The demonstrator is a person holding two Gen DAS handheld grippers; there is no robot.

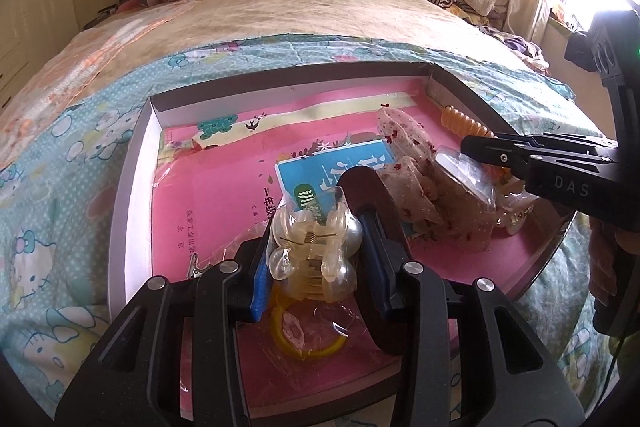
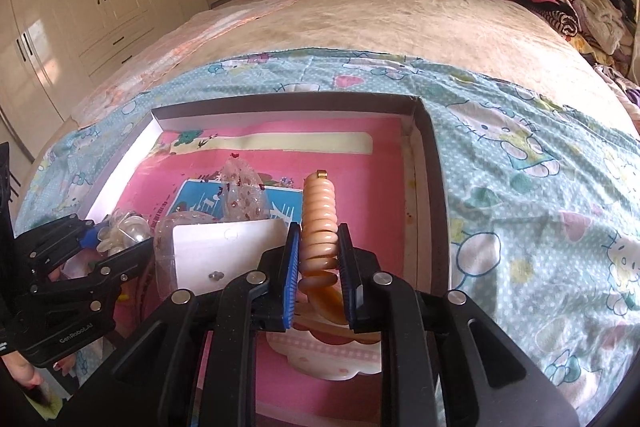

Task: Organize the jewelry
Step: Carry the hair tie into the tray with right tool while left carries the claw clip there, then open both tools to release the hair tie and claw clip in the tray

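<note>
Translucent yellowish hair claw clip [image 1: 316,247] sits clamped between the pads of the left hand-held gripper [image 1: 316,255], above the shallow box [image 1: 132,163]. Right hand-held gripper [image 2: 318,267] is closed on an orange spiral hair tie [image 2: 320,223], over the box's right side.

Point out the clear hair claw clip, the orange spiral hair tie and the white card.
clear hair claw clip [image 1: 314,253], left wrist view, on its spring hinge.
orange spiral hair tie [image 2: 319,217], right wrist view, on its middle coils.
white card [image 2: 228,251], right wrist view, on its face.
</note>
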